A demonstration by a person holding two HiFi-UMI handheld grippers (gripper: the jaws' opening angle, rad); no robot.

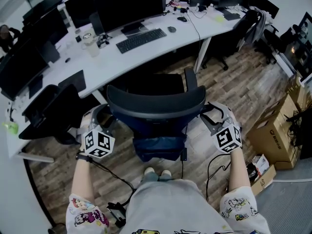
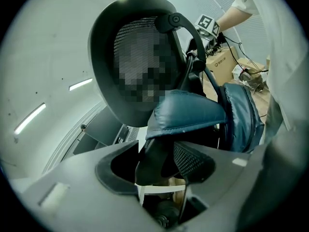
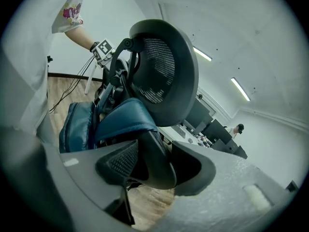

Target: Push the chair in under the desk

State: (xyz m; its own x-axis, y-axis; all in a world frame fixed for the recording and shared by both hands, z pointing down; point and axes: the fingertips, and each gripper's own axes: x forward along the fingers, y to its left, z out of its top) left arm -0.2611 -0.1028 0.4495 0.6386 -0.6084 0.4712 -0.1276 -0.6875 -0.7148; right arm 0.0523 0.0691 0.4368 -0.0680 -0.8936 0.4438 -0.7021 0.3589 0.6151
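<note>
A person stands behind a black mesh-backed office chair [image 1: 156, 101], a gripper at each side of its curved backrest. The left gripper [image 2: 159, 164] has its jaws clamped on the dark rim at the left side of the backrest. The right gripper [image 3: 153, 167] is closed on the matching rim at the right. With a hold on each side, a forward push would likely run the chair straight instead of letting it swivel.

A blue padded bag or cushion [image 1: 160, 143] hangs on the rear of the backrest, between the grippers and just in front of the person's feet.

The chair stands on the wood-plank floor [image 1: 243, 77], facing the near edge of a long white curved table [image 1: 112, 65]. The front of its seat looks close to that edge, but the backrest is clear of it, so the push appears not yet done. The bay under the table ahead looks free of obstacles.

On the table, a black keyboard [image 1: 141, 40] lies before a row of dark monitors [image 1: 129, 4]. Brown cardboard boxes [image 1: 273, 130] are stacked on the floor at the person's right. Strip lights run across the pale ceiling.
</note>
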